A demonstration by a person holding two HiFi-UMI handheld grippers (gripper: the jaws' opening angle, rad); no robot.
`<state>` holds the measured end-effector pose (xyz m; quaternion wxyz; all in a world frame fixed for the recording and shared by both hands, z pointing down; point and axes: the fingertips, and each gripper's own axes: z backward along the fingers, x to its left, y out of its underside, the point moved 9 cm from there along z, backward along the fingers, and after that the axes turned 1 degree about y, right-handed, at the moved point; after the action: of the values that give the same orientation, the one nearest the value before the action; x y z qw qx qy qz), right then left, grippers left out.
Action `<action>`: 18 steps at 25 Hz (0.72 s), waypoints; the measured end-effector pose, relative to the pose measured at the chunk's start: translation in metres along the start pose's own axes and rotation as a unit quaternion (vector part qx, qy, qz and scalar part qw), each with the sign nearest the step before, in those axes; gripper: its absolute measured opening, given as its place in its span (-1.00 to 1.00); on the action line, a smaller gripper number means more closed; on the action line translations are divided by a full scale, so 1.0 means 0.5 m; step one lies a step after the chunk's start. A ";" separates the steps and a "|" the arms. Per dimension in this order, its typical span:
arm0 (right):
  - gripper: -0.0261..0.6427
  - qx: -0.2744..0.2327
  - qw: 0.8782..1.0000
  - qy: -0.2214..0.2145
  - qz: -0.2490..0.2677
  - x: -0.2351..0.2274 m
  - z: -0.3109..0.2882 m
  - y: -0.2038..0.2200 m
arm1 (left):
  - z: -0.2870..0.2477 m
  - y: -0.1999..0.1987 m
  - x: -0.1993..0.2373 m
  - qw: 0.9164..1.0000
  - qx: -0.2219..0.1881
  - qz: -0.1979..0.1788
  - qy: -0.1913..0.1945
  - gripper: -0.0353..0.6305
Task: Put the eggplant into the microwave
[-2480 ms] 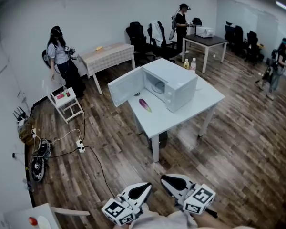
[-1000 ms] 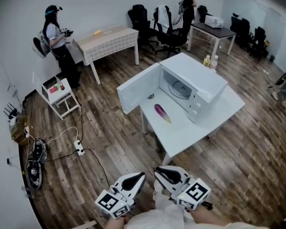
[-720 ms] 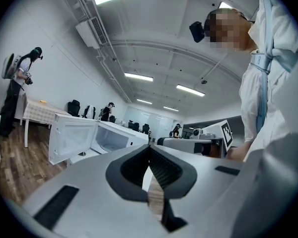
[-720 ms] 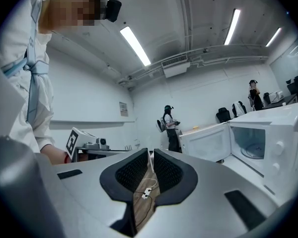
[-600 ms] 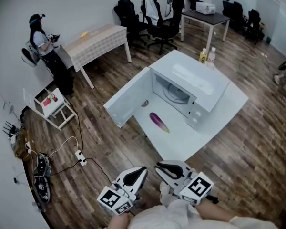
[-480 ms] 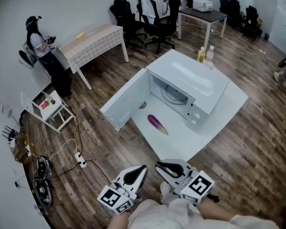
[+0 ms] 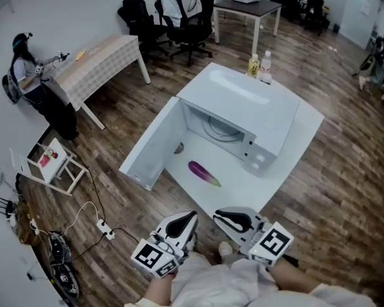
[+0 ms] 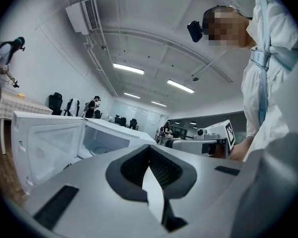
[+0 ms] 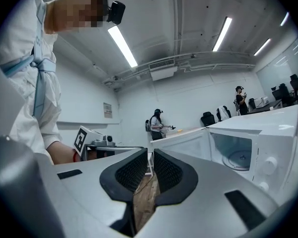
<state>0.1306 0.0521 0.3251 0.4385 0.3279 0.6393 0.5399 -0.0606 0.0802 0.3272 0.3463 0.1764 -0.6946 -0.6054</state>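
Gaping open, the microwave (image 7: 243, 104) holds a turntable (image 7: 221, 130); the eggplant (image 7: 204, 173) lies outside.

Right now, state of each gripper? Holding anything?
Left gripper: closed, holding nothing.
Right gripper: closed, holding nothing; the eggplant is not picked up yet.

No legible text or numbers

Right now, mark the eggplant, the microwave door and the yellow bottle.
eggplant (image 7: 203, 173), head view, middle of its purple body.
microwave door (image 7: 152, 147), head view, inner face of the open door.
yellow bottle (image 7: 253, 65), head view, its body.
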 end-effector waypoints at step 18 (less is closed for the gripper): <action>-0.80 0.036 0.988 0.152 0.006 -0.059 -0.126 0.071 | -0.089 0.056 0.221 0.984 0.079 -0.002 0.158 -0.89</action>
<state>0.0827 0.0078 0.3678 0.3202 0.2617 0.7157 0.5628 -0.1019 -0.0192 0.3850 0.4354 0.2982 -0.6762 -0.5141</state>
